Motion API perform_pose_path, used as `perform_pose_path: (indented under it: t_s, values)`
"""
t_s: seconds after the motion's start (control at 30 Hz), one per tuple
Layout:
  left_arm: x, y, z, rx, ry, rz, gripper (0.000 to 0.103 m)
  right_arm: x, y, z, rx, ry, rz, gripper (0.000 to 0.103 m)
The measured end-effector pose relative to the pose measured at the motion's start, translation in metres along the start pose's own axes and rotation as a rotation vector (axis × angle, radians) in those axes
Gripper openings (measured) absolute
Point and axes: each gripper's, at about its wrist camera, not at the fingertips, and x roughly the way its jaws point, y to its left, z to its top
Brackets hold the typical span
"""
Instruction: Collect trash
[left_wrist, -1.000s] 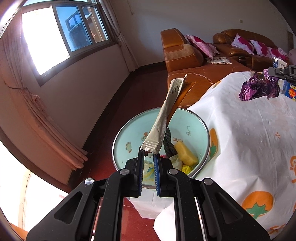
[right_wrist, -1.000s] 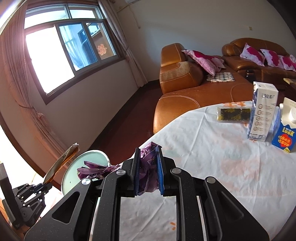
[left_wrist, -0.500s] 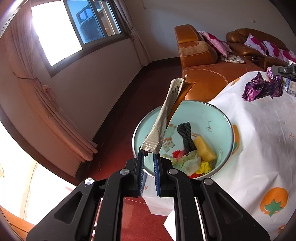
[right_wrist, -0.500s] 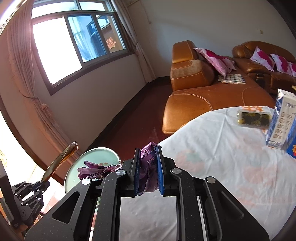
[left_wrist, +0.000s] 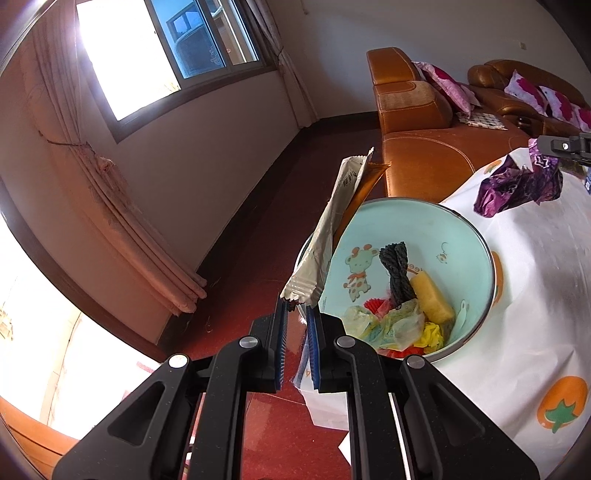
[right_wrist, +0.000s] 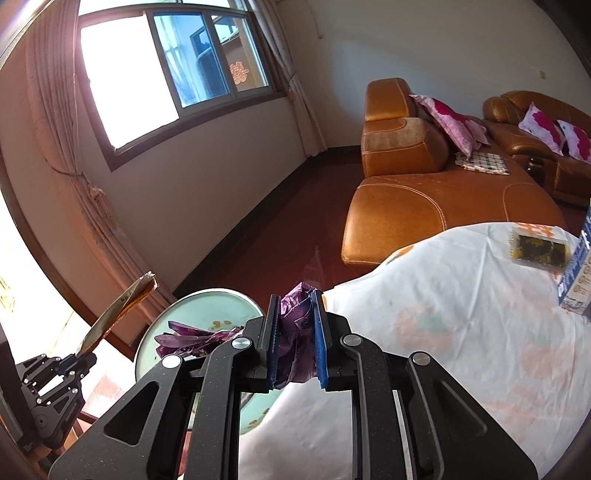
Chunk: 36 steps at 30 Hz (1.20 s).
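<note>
Now we hold long wrappers (left_wrist: 332, 229) in the left tool (left_wrist: 295, 314), just outside the bin (left_wrist: 476, 236) rim, and a purple wrapper (right_wrist: 295, 332) in the right tool (right_wrist: 295, 336) beside the bin. We should carry each over the bin's opening before spreading the fingers, or light foil may drift out.

I count two grippers: my left gripper (left_wrist: 296, 314) and right gripper (right_wrist: 297, 328). Between the left jaws I see one long wrapper (left_wrist: 330, 229); between the right jaws, one purple wrapper (right_wrist: 293, 332). Just ahead of the left jaws sits one basin (left_wrist: 476, 236), holding one black rope (left_wrist: 397, 275) and one yellow sponge (left_wrist: 432, 297). Beyond the right jaws, I count one dark packet (right_wrist: 537, 251), one carton (right_wrist: 578, 280) and three pink pillows (right_wrist: 448, 122).
</note>
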Motion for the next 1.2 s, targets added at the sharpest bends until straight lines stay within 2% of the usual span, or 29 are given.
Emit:
perform_pose_path:
  t_s: [0.13, 0.27, 0.3, 0.4, 0.43, 0.5, 0.57, 0.63, 0.77, 0.83, 1.07, 1.2]
  values:
    - [0.000, 0.002, 0.000, -0.010, -0.001, -0.006, 0.014, 0.010, 0.011, 0.001, -0.017, 0.015, 0.019, 0.018]
    - [-0.001, 0.000, 0.001, -0.017, -0.011, -0.024, 0.020, 0.022, 0.021, 0.000, -0.029, 0.018, 0.057, 0.031]
    - [-0.001, -0.002, 0.001, -0.018, -0.016, -0.027, 0.024, 0.025, 0.023, 0.000, -0.030, 0.024, 0.062, 0.037]
    - [-0.002, -0.003, 0.001, -0.021, -0.021, -0.035, 0.031, 0.031, 0.027, -0.005, -0.029, 0.035, 0.076, 0.038]
    - [-0.002, -0.004, 0.002, -0.025, -0.023, -0.033, 0.040, 0.031, 0.026, -0.006, -0.023, 0.038, 0.083, 0.039]
    - [-0.004, -0.003, 0.003, -0.033, -0.035, -0.027, 0.048, 0.027, 0.026, -0.009, -0.016, 0.036, 0.092, 0.043]
    - [-0.006, -0.002, 0.005, -0.043, -0.042, -0.029, 0.051, 0.020, 0.024, -0.010, -0.013, 0.027, 0.093, 0.045]
    - [-0.010, 0.000, 0.005, -0.057, -0.057, -0.024, 0.063, 0.010, 0.022, -0.011, -0.007, 0.013, 0.088, 0.047]
    - [-0.024, 0.005, 0.009, -0.092, -0.091, -0.030, 0.066, -0.016, 0.016, -0.015, -0.014, -0.032, 0.067, 0.053]
    - [-0.034, 0.006, 0.011, -0.110, -0.121, -0.024, 0.073, -0.034, 0.013, -0.018, -0.024, -0.060, 0.044, 0.053]
    - [-0.058, 0.012, 0.017, -0.142, -0.185, -0.039, 0.076, -0.080, 0.004, -0.024, -0.037, -0.139, -0.029, 0.057]
    - [-0.069, 0.015, 0.019, -0.154, -0.211, -0.039, 0.082, -0.093, 0.004, -0.025, -0.047, -0.158, -0.051, 0.058]
